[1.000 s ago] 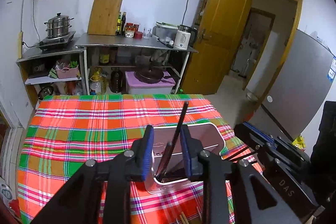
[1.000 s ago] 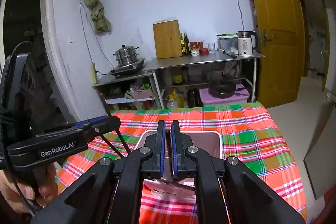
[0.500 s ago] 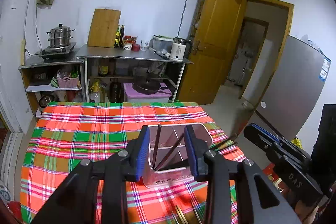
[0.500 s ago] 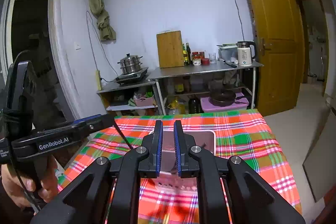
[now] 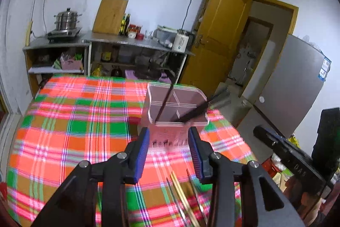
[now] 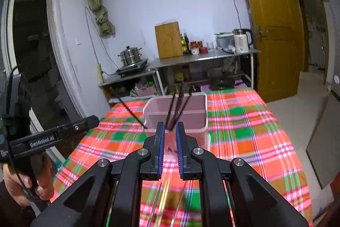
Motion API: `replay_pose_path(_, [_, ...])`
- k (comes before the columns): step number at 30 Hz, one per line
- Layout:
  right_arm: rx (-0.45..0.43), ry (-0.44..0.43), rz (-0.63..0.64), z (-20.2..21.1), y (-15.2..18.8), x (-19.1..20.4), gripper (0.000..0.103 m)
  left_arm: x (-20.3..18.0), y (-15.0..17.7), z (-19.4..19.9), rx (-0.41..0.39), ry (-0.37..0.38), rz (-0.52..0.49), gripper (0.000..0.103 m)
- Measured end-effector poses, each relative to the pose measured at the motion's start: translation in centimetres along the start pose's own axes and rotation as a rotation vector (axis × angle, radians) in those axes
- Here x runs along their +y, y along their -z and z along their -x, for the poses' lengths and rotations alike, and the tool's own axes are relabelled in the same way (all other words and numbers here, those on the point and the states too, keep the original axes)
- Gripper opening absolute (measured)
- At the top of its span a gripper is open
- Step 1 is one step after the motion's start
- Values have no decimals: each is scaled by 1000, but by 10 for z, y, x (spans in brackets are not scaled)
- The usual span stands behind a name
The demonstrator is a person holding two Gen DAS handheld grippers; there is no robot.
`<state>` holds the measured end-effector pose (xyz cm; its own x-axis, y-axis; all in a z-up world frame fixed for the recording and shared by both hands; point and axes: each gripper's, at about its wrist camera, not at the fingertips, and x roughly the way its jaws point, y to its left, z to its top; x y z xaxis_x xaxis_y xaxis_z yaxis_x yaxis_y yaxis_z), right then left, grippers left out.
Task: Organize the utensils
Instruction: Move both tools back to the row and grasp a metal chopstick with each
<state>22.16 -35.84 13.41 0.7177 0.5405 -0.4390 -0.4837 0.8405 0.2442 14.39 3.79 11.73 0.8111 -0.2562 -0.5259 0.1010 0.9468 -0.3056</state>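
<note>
A clear pinkish utensil holder (image 5: 174,107) with inner dividers stands on the plaid tablecloth (image 5: 74,120). Dark chopsticks (image 5: 197,110) lean in it, and one more (image 5: 165,103) stands apart from them. My left gripper (image 5: 169,137) hangs just short of the holder. Its jaws are opening and nothing is between them. From the right wrist the same holder (image 6: 176,112) and chopsticks (image 6: 178,107) lie straight ahead. My right gripper (image 6: 170,131) shows a narrow gap with nothing in it. Several loose chopsticks (image 5: 182,197), wooden and dark, lie on the cloth under both grippers.
A hand (image 6: 31,184) holds the left gripper's handle at the left of the right wrist view. Behind the table stand a steel counter (image 6: 201,56) with a pot, cutting board and kettle, a yellow door (image 5: 223,35) and a grey fridge (image 5: 297,88). The table's right edge (image 5: 240,133) is near the holder.
Both grippers have drawn back from the holder toward the near edge. The left jaws have widened, and the dark chopstick seen between them now leans in the holder. Loose chopsticks have come into view.
</note>
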Motion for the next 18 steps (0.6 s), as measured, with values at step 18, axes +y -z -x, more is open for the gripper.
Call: replay_pose_path(18, [165,15,-66,-4,79,-24,10,2,97,-30,194,5,47,39])
